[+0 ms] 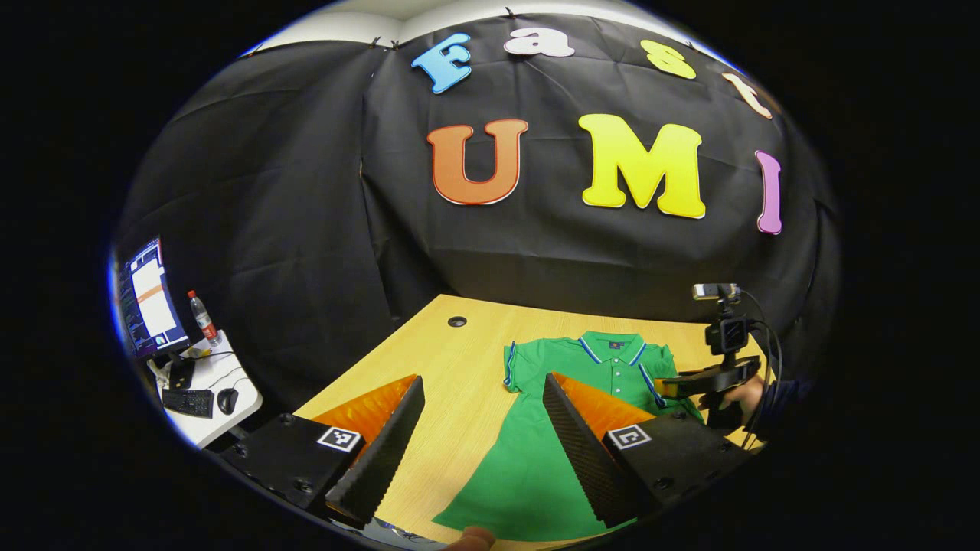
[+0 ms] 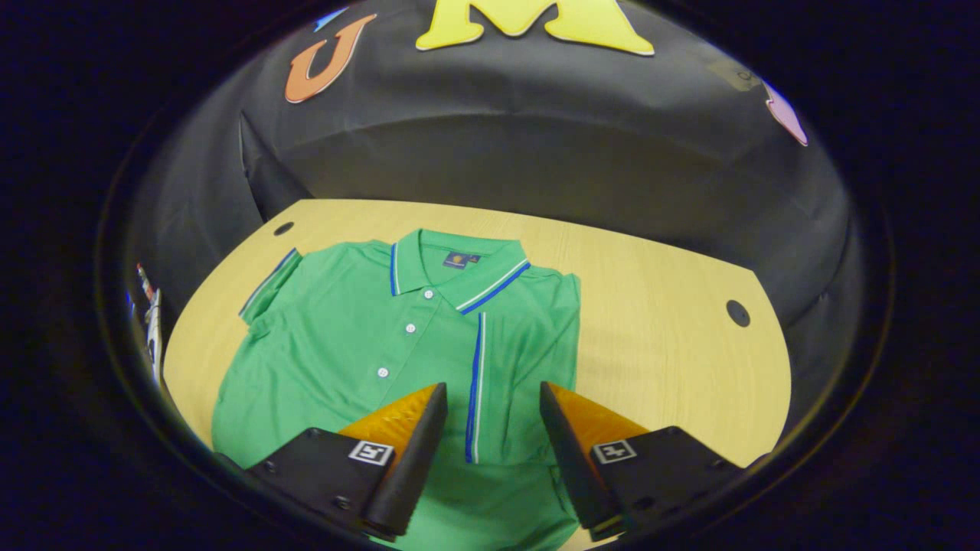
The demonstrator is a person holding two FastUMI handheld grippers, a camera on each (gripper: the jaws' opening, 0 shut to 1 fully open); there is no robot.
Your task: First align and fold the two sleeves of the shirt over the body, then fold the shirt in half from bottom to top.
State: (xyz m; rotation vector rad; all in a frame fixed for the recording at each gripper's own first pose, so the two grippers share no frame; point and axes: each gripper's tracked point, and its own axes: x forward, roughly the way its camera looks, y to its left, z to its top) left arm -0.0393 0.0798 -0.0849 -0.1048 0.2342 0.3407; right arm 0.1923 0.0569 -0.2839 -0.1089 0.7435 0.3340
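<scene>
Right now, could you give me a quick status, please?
Left gripper open, right gripper open above shirt. One sleeve folded over; other sleeve still out. Nothing blocking.

No legible text anywhere. Square black-and-white fiducial marker on each finger block of the left gripper point(image 1: 482, 444) and the right gripper point(image 2: 490, 451); patterns only, no characters. Shirt point(image 2: 367, 344) has a small dark neck label inside the collar with a yellowish emblem, too small to read. Bottle point(image 1: 203, 317) label is unreadable too.
</scene>
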